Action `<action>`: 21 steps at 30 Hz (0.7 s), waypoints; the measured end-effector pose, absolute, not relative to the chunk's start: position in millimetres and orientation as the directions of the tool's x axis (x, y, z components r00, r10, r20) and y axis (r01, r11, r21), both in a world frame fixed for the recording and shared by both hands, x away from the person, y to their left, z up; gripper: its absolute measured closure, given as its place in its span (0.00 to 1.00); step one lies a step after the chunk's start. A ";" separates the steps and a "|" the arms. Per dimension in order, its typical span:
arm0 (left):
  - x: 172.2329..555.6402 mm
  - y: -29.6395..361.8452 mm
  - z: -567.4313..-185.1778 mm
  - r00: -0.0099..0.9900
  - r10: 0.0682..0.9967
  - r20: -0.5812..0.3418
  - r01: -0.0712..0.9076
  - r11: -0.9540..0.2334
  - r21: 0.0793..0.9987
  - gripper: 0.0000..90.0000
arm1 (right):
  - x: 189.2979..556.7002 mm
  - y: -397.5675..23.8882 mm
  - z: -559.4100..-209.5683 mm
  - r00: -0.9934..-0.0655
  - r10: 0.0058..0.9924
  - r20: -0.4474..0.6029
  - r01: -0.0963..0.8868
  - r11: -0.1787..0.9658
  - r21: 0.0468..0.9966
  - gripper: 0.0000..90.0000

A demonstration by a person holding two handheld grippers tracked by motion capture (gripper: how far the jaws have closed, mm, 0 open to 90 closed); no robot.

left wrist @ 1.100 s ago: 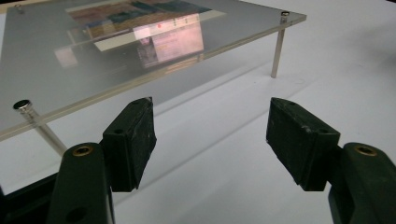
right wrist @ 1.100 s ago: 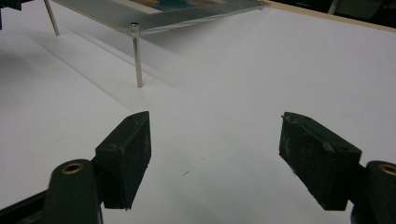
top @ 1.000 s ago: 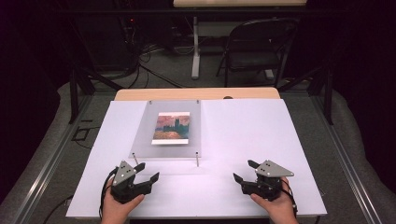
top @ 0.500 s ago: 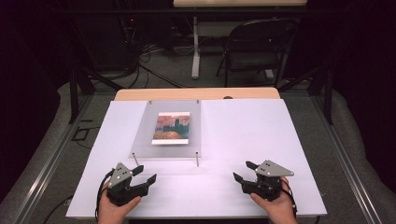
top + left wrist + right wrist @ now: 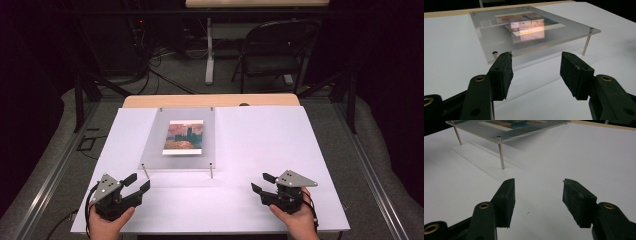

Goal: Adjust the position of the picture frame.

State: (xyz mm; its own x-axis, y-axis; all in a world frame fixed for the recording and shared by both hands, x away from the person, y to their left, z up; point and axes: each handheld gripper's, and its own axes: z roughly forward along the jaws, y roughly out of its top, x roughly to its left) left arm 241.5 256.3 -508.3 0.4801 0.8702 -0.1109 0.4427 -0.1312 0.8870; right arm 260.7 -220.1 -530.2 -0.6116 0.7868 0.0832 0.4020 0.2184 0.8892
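Observation:
A clear acrylic plate (image 5: 150, 150) stands on thin metal legs on the left half of the white table (image 5: 265, 140), with a small painting print (image 5: 184, 136) under it. My left gripper (image 5: 138, 182) hovers near the front left edge, just short of the plate's near left corner (image 5: 495, 53). It is open, with nothing between its fingers (image 5: 501, 72). My right gripper (image 5: 261, 182) stays at the front right, open and empty, pointing toward the plate's near right leg (image 5: 501, 157). Both pairs of jaws have just been closing.
A wooden strip (image 5: 210, 100) borders the table's far edge. Behind it stand a folding chair (image 5: 275, 50) and a table leg (image 5: 210, 50), with cables on the floor (image 5: 165, 75). Metal rails (image 5: 370, 170) run along both sides.
My left gripper has shifted a little to the left and its jaws stand narrower. The right gripper's jaws have narrowed too, while that hand has stayed in place.

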 end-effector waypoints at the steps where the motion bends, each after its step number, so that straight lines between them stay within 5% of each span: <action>1: 242.3 258.0 -509.5 0.474 0.873 -0.117 0.449 -0.126 0.885 0.49 | 261.1 -220.2 -530.4 -0.612 0.786 0.084 0.404 0.219 0.888 0.49; 21: 293.2 264.6 -544.2 0.404 0.899 -0.166 0.613 -0.132 0.779 0.66 | 263.2 -223.0 -531.7 -0.611 0.784 0.112 0.425 0.205 0.882 0.52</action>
State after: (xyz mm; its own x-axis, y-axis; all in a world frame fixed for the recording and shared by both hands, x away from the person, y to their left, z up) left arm 293.2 264.6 -544.2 0.4044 0.8994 -0.1661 0.6127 -0.1316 0.7793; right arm 263.2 -223.0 -531.7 -0.6108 0.7838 0.1121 0.4252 0.2052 0.8816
